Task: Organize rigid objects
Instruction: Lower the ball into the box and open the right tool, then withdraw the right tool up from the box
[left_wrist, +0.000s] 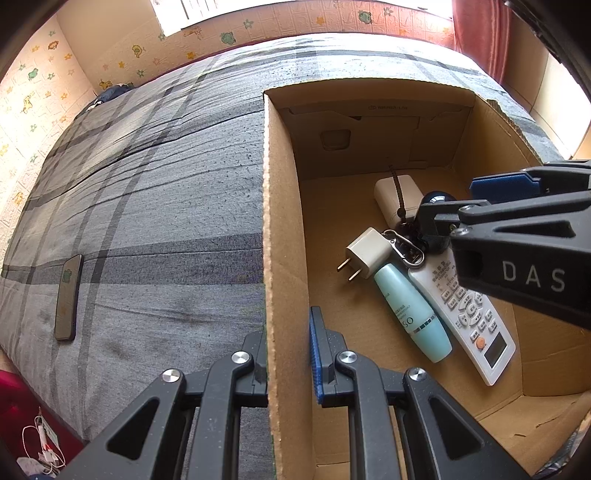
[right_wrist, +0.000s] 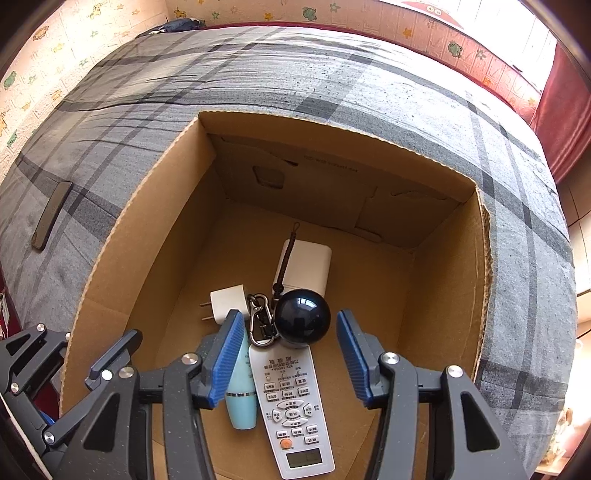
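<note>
Two hand-held grippers work at one cardboard box (right_wrist: 155, 236) that stands on a grey plaid bed (left_wrist: 147, 184). Left gripper (left_wrist: 288, 354) points steeply down and is clenched on the box's left wall, one finger outside it, the blue-padded one inside. Right gripper (right_wrist: 290, 363) also points steeply down over the box floor, its jaws apart and gripping nothing; neither blue pad touches anything.

Six things lie bunched on the box floor, nearer its right wall than its left: one dark glossy ball (right_wrist: 302, 318), one white remote control (right_wrist: 293, 410), one pale blue bottle (right_wrist: 242, 398), one white plug adapter (right_wrist: 227, 301), one metal carabiner clip (right_wrist: 260, 325) with a dark braided cord, and one cream rectangular block (right_wrist: 306, 266) toward the far wall.

The ball sits just beyond the right gripper's fingertips, between their lines, resting on the remote's far end. The bottle lies beside the remote, partly under the left-hand pad.

One dark phone (left_wrist: 68, 297) lies on the bed well left of the box.
</note>
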